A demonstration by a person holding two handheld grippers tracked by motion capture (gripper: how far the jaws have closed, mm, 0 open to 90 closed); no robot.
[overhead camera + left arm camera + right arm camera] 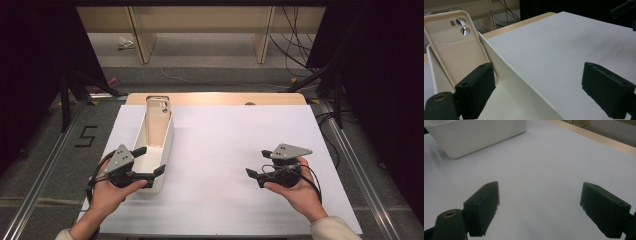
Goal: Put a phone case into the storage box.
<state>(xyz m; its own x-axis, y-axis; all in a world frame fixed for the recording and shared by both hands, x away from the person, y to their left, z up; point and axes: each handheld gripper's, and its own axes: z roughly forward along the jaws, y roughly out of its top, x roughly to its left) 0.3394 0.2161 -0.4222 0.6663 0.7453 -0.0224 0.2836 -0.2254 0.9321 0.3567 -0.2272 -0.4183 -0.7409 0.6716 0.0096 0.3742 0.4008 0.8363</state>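
Note:
A long white bin [165,142] lies on the left of the table, its length running away from me. A cream phone [159,116] leans upright against its far end, camera lenses facing me [456,47]. My left gripper [151,159] is open at the bin's near end. It straddles the right wall [519,82], with one jaw inside the bin and the other over the sheet; the pads touch nothing. My right gripper [256,162] hovers open over the bare sheet at the right, pointing toward the bin [474,135], with nothing between its jaws [540,187].
A white sheet [230,135] covers the table, and a strip of wooden edge [215,98] shows at the back. Dark stands and cables sit on the floor beyond and beside the table. A "5" mark [86,136] is on the floor at the left.

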